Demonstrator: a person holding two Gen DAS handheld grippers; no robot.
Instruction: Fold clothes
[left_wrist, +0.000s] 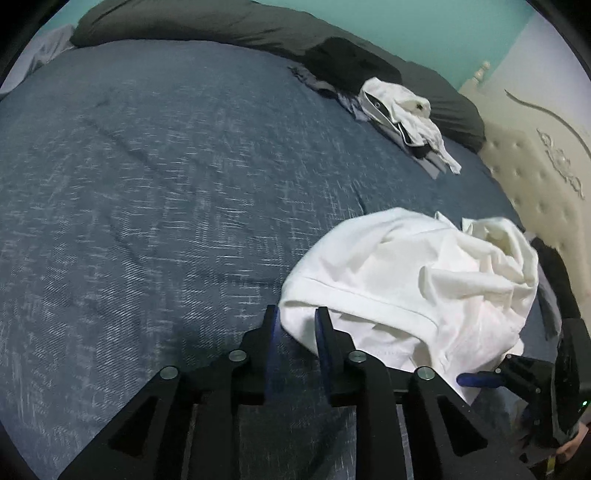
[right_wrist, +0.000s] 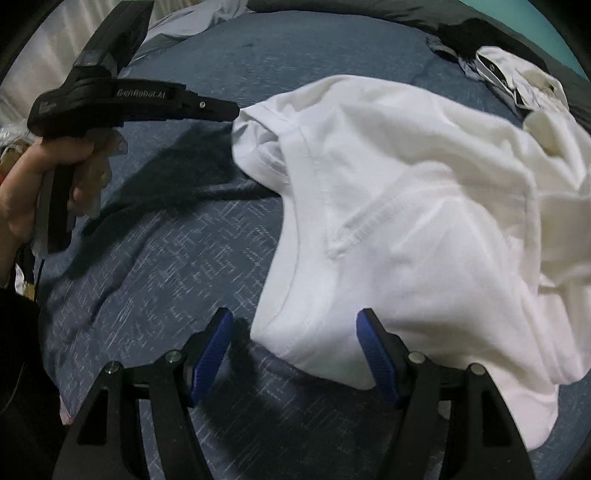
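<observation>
Hiding its sleeves and neck in its own bunched folds, the white T-shirt (right_wrist: 406, 221) lies crumpled on the blue bed cover (left_wrist: 166, 184), its right part cut off by the frame edge. The left hand-held gripper (left_wrist: 297, 317), angled down, has jaws slightly apart around the shirt's hem corner, contact unclear. The right hand-held gripper (right_wrist: 295, 328) gapes wide over the near shirt edge; a clothes pile (left_wrist: 402, 114) sits beyond.

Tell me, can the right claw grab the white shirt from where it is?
Probably yes. The right claw is open, and the near edge of the white shirt already lies between its fingers on the blue bedspread. Nothing blocks it; the left claw is off at the shirt's far corner.
</observation>
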